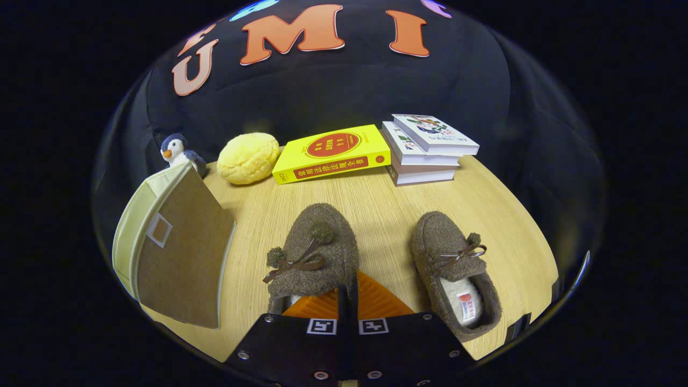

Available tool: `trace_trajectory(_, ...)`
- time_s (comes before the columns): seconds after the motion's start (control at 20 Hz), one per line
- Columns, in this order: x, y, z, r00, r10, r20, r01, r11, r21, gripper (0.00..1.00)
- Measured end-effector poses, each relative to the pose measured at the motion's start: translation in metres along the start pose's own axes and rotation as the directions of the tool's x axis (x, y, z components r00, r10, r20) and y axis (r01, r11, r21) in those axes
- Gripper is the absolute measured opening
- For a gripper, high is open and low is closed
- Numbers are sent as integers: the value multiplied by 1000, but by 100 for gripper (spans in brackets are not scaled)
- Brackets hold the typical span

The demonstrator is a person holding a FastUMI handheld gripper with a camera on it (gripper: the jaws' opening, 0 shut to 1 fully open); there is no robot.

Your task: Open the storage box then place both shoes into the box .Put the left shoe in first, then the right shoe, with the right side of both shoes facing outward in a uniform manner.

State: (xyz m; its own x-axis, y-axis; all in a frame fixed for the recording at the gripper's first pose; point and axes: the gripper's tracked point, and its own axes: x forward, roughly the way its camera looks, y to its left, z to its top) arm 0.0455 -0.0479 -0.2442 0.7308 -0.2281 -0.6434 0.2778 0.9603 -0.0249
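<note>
Two brown fuzzy slippers with bows lie on the wooden table (376, 204), toes pointing away from me. My gripper (348, 293) sits over the heel end of the left shoe (317, 252). Its fingers are closed together with a thin dark strip of the shoe's rim pinched between them, and they hide most of its opening. The right shoe (454, 269) lies apart to the right of the fingers, its white lining showing. Left of the fingers stands the cream storage box (129, 231), whose brown front flap (183, 258) is angled outward. The inside of the box is hidden.
Beyond the shoes, along the table's far edge, are a penguin plush (177, 150), a yellow bun-shaped cushion (248, 158), a yellow book (333, 153) and a stack of white books (427, 150). Bare wood lies between the two shoes.
</note>
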Motion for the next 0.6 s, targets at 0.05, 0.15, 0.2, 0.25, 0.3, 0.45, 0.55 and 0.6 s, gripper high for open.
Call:
trace_trajectory(0.05,-7,4,7,1000,-4,10,3,1000,8,0)
trace_trajectory(0.15,-22,13,20,1000,-9,27,8,1000,30,0)
trace_trajectory(0.2,-30,18,27,999,-14,36,13,999,42,1)
trace_trajectory(0.25,-38,24,35,999,-23,46,21,999,46,1)
trace_trajectory(0.3,-46,29,43,998,-31,60,28,998,47,1)
trace_trajectory(0.45,-69,55,65,996,-25,89,19,997,70,1)
trace_trajectory(0.55,-83,75,78,995,-7,99,-3,994,108,1)
trace_trajectory(0.6,-89,86,85,994,1,106,-14,992,122,1)
